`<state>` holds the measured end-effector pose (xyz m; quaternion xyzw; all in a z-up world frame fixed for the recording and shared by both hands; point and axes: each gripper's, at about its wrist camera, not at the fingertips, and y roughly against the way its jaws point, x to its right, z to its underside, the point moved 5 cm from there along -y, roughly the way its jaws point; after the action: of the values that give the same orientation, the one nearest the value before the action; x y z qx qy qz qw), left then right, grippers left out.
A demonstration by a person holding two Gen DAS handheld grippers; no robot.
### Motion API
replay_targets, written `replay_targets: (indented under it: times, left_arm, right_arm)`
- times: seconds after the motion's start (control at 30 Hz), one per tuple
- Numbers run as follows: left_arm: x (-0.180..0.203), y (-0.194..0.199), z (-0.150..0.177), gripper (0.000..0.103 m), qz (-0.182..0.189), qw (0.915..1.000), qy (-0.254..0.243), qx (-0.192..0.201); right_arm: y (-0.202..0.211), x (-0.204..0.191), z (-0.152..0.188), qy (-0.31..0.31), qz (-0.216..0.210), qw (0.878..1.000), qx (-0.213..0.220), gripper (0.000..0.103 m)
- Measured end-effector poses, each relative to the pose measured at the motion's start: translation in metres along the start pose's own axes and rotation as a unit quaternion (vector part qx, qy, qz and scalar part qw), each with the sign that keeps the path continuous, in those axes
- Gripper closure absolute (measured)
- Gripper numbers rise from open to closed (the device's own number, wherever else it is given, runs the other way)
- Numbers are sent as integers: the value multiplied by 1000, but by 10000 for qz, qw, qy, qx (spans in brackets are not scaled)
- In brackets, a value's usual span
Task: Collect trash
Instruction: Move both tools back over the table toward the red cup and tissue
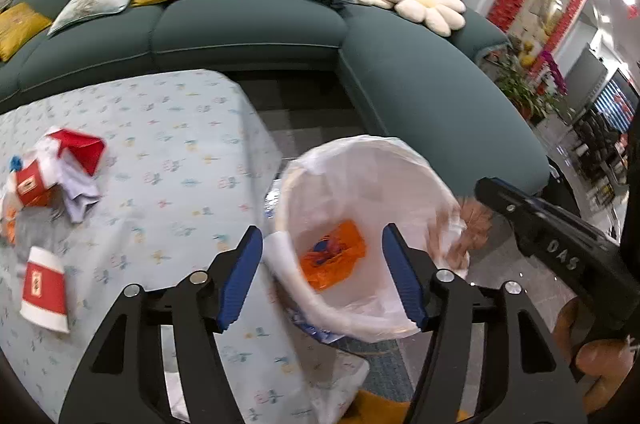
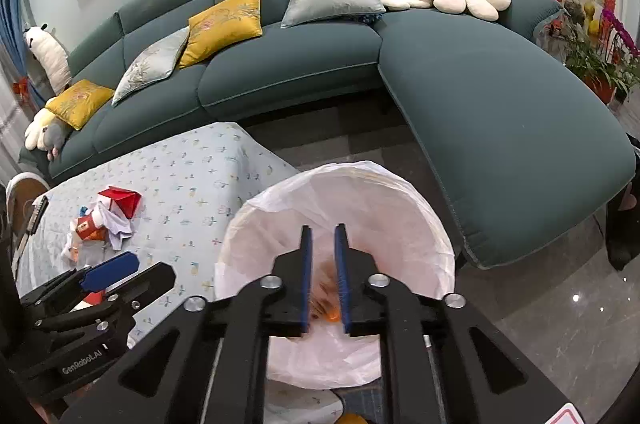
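A bin lined with a white bag (image 1: 360, 159) (image 2: 360, 183) stands on the floor by the table's corner. My left gripper (image 1: 322, 280) hangs open over it; an orange wrapper (image 1: 334, 260) lies loose inside the bag below the gap. My right gripper (image 2: 324, 276) (image 1: 486, 193) also hovers over the bin, jaws a narrow way apart. A blurred brown crumpled scrap (image 2: 325, 294) (image 1: 476, 224) shows between its pads, seemingly loose. More trash lies on the table: a red-and-white paper cup (image 1: 44, 290) on its side, and a pile of red cartons and tissue (image 1: 60, 167) (image 2: 104, 220).
The table wears a pale blue patterned cloth (image 1: 168, 143) (image 2: 192, 183). A dark green corner sofa (image 1: 420, 83) (image 2: 500, 103) with cushions wraps behind the table and bin. The left gripper's blue pad (image 2: 110, 276) shows over the table's edge. Potted plants (image 2: 600, 63) stand far right.
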<state>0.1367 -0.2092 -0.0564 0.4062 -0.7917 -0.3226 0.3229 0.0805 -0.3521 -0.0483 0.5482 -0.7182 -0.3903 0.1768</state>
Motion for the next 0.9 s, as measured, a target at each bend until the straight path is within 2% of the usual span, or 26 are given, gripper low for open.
replay_targets:
  times: [0.07,0.13,0.2,0.33,0.7,0.9]
  left_arm:
    - [-9,5,1,39,-74,9999,88,7]
    - [-23,14,2,34,-168,9996,216,62]
    - [-33,22,4,31,-257,9992,289,129]
    - [-59,41,9,23,-515,9977,379,218]
    - [-141,90,40,17,-1156,9891,846,348]
    - [-184,107,64,16,-1478,9821,1116,349]
  right_arm:
    - [5,-8,-1,37,-15,10000,47,77]
    - [11,-19,-2,94,-21,9999,122,59]
    - [18,-29,-3,160,-48,9997,202,50]
    - [28,-56,3,302,-189,9991,220,39]
    - [36,-145,48,783,-530,9955,51,22]
    - [27,-178,77,995,-636,9928,-207,20]
